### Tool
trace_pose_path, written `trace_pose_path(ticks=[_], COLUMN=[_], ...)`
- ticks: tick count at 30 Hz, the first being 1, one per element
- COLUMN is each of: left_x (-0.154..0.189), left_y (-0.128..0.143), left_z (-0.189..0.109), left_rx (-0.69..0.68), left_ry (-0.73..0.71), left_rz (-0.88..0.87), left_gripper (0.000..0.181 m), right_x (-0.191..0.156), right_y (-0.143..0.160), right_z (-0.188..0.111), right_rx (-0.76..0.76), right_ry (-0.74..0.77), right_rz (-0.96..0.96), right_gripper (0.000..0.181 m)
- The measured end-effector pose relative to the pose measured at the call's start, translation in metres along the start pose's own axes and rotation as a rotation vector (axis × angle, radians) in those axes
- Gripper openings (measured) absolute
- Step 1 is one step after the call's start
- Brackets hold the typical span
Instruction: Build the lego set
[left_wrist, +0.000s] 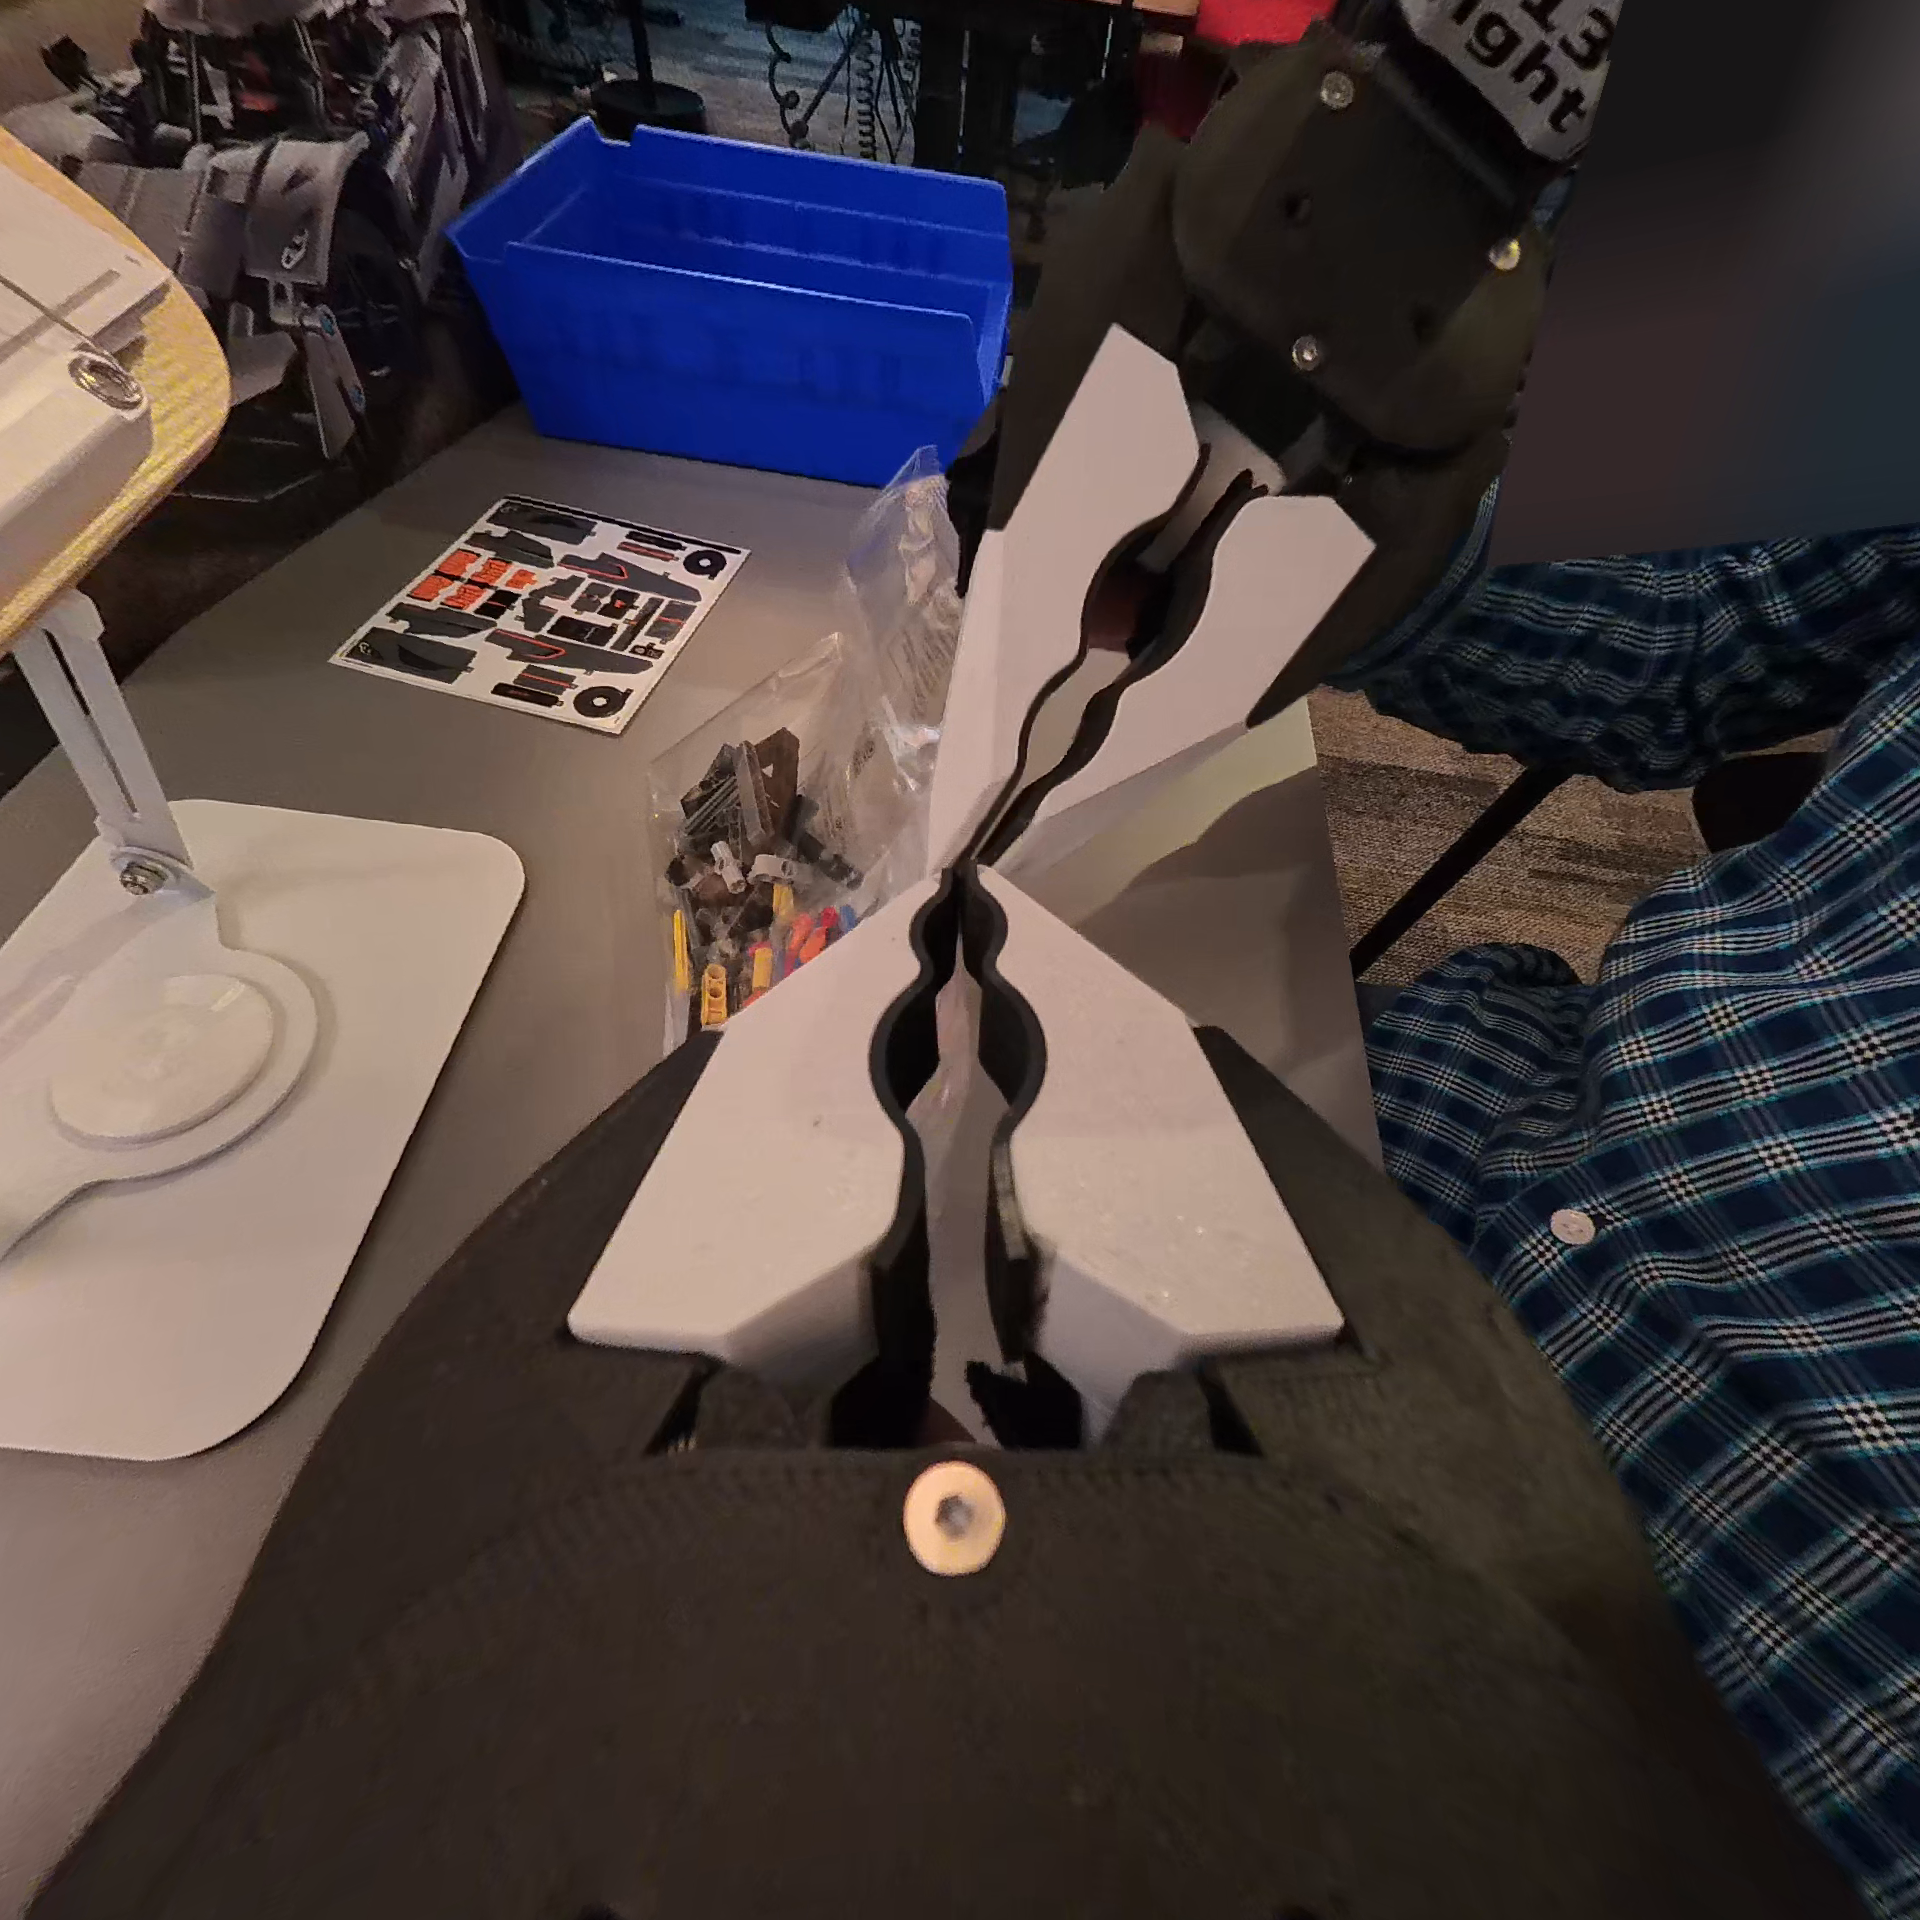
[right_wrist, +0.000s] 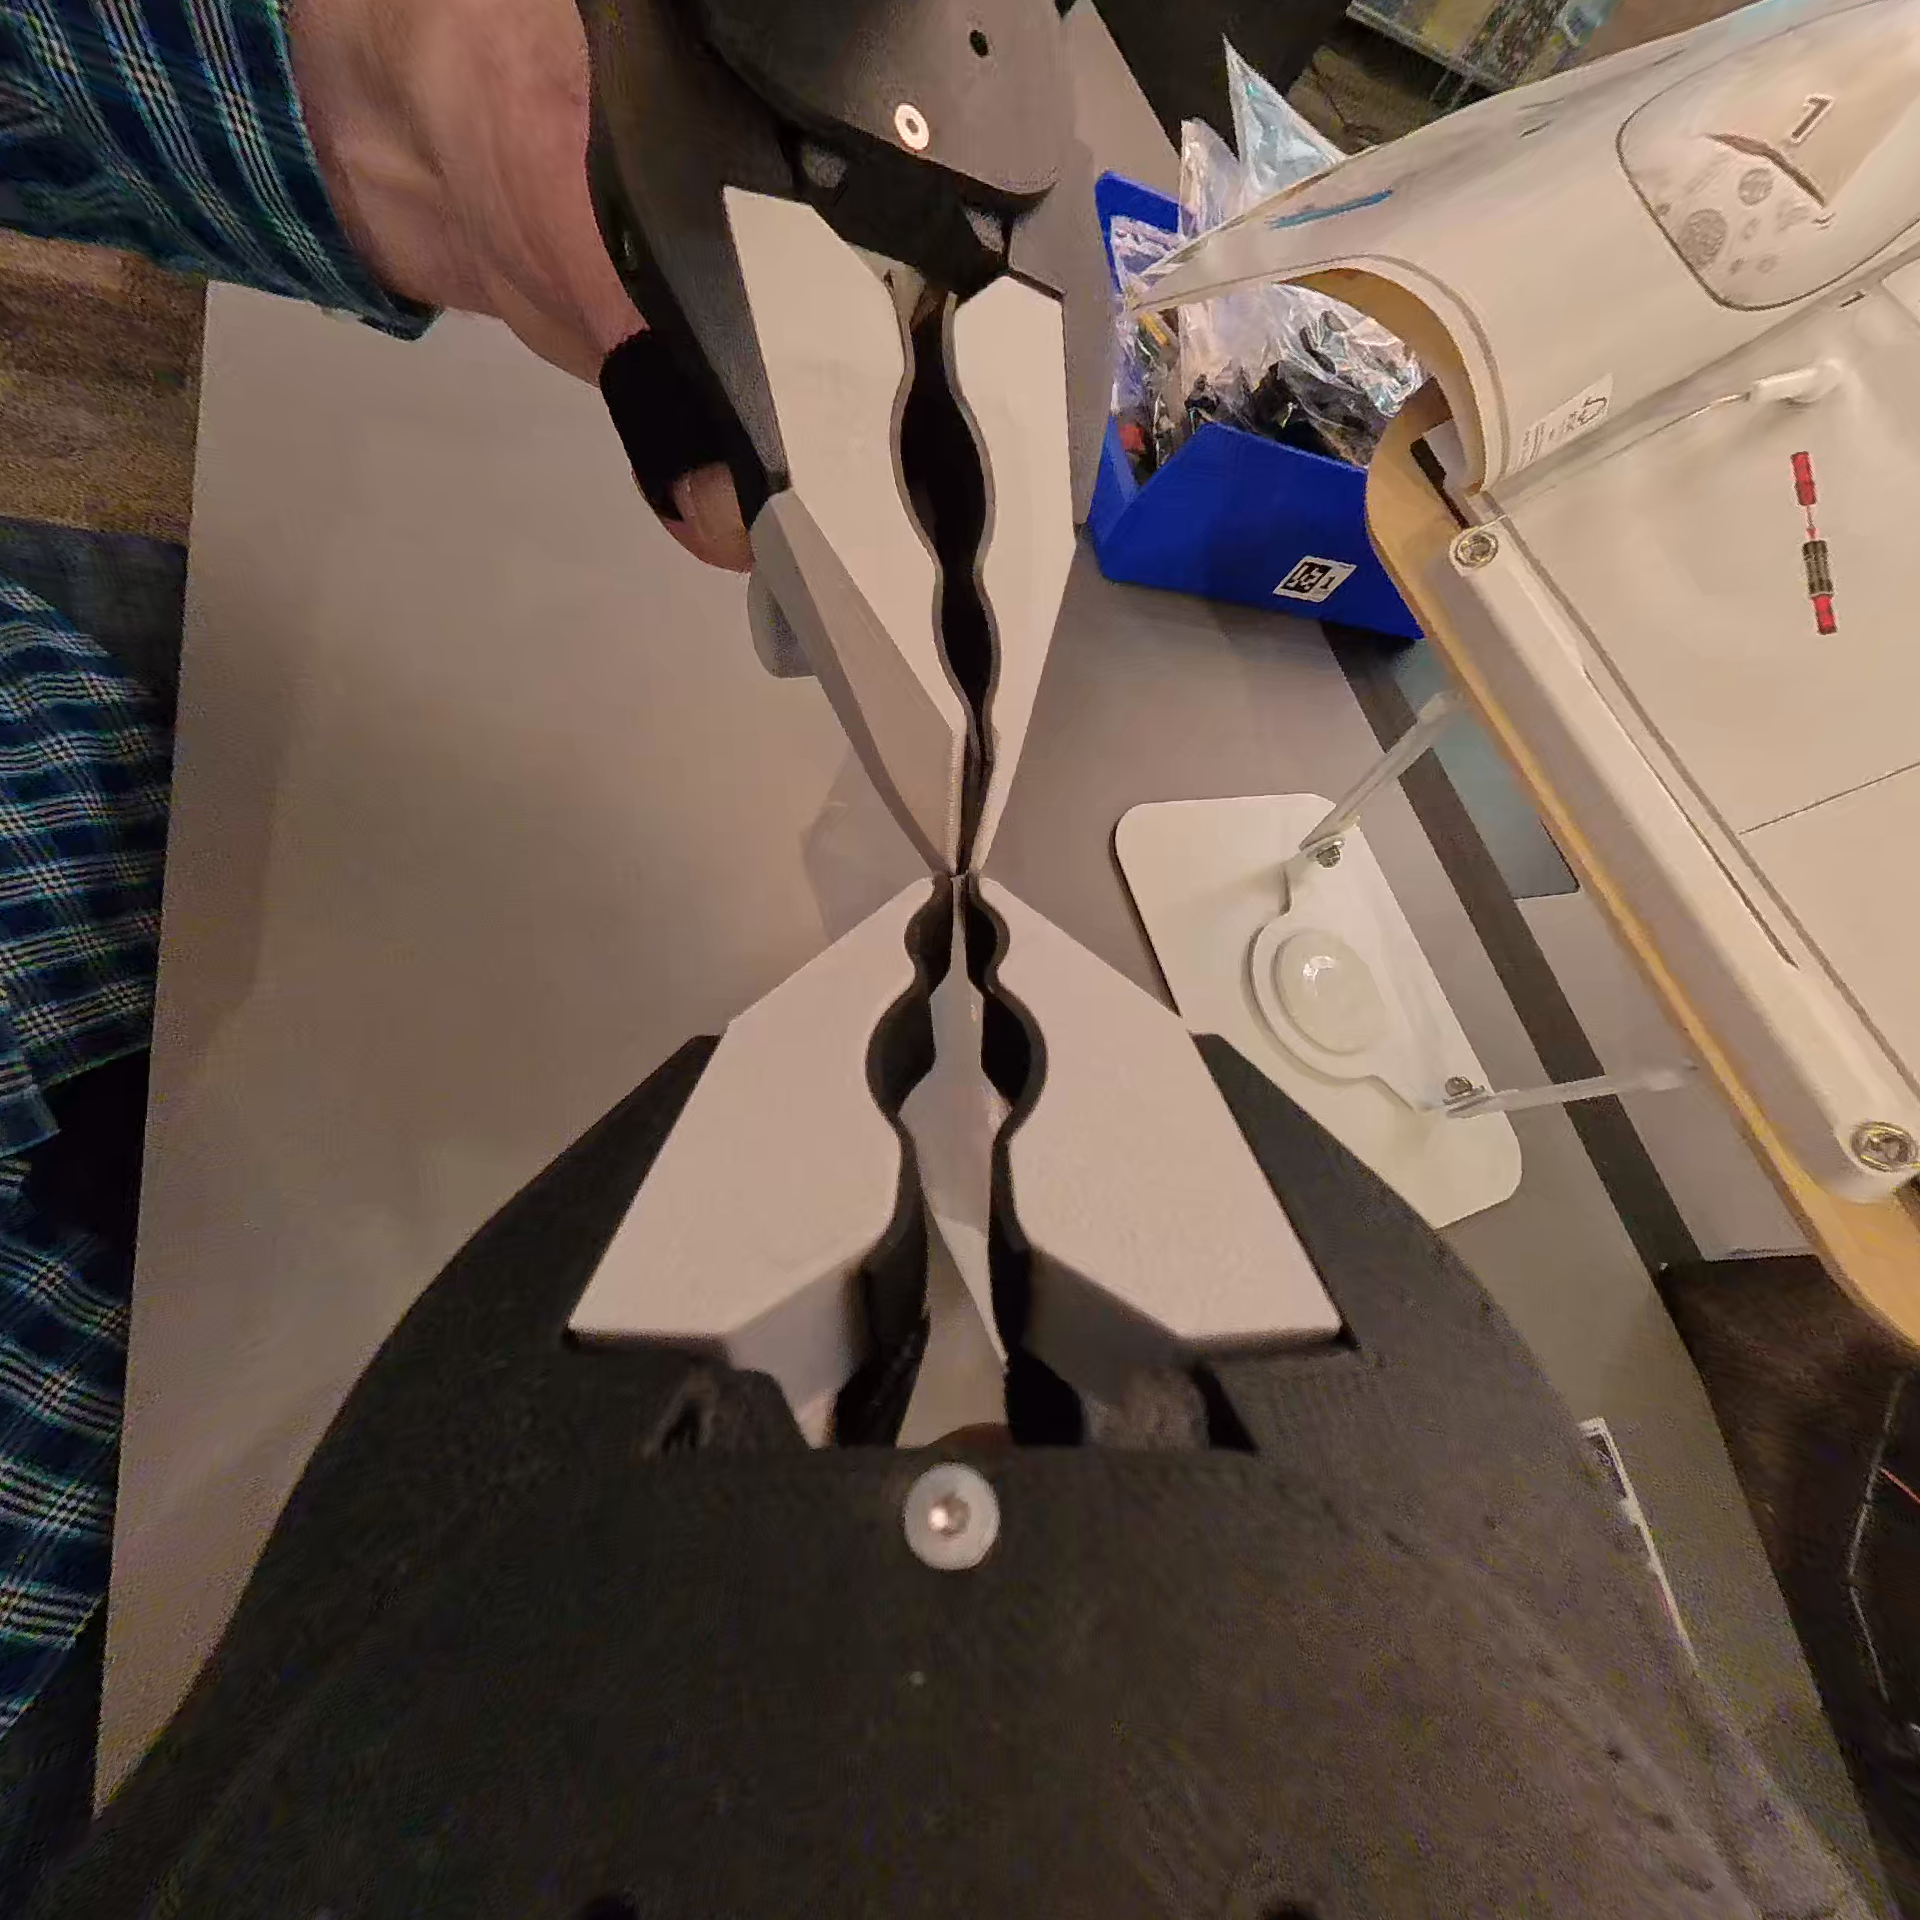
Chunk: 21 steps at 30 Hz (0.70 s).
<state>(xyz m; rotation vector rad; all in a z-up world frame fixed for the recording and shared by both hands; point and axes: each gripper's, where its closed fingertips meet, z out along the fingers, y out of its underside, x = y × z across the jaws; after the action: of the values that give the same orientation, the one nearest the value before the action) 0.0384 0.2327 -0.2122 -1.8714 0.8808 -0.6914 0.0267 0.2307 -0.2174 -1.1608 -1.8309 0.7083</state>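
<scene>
Grey tabletop (left_wrist: 436, 790) fills most of what we see, with dark carpet beyond its edge. On it, from the left wrist view, we find a white stand base (left_wrist: 239, 1039) carrying a tilted wooden board with an open instruction booklet (right_wrist: 1704, 436). Farther back sits a blue bin (left_wrist: 727, 312), which in the right wrist view holds clear bags of parts. Between bin and stand lies a sticker sheet (left_wrist: 540, 613). Just ahead of our left gripper (left_wrist: 958, 883) rests the bag of lego pieces (left_wrist: 769, 873), clear plastic with dark, yellow and orange parts. Our left gripper's fingers are pressed together at the tips, holding nothing. Our right gripper (right_wrist: 958, 881) is likewise closed and empty. Both grippers meet tip to tip above the table.
</scene>
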Motion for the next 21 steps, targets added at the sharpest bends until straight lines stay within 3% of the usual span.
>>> trace_pose_path(ticks=[1,9,15,18,21], left_x=[0.0,0.0,-0.008,-0.027,-0.024], left_y=[0.0,-0.001,-0.003,0.0,0.008], left_z=[0.0,0.003,0.003,-0.003,0.004], left_rx=[-0.003,0.033,0.113,0.18,0.137], left_ry=[0.0,0.043,0.089,0.06,0.037], left_rz=[0.001,-0.113,-0.299,-0.454,-0.43], left_gripper=[0.0,0.0,0.0,0.0,0.0], right_x=[0.0,0.003,0.011,0.0,-0.002], right_y=[0.001,0.003,0.003,-0.003,0.006], right_z=[0.0,-0.001,0.001,0.005,0.017], right_rx=[-0.003,-0.053,-0.087,-0.068,-0.1], right_ry=[0.004,0.109,0.23,0.236,0.249], right_rz=[-0.009,-0.164,-0.278,-0.338,-0.357], right_gripper=[0.0,0.0,0.0,0.0,0.0])
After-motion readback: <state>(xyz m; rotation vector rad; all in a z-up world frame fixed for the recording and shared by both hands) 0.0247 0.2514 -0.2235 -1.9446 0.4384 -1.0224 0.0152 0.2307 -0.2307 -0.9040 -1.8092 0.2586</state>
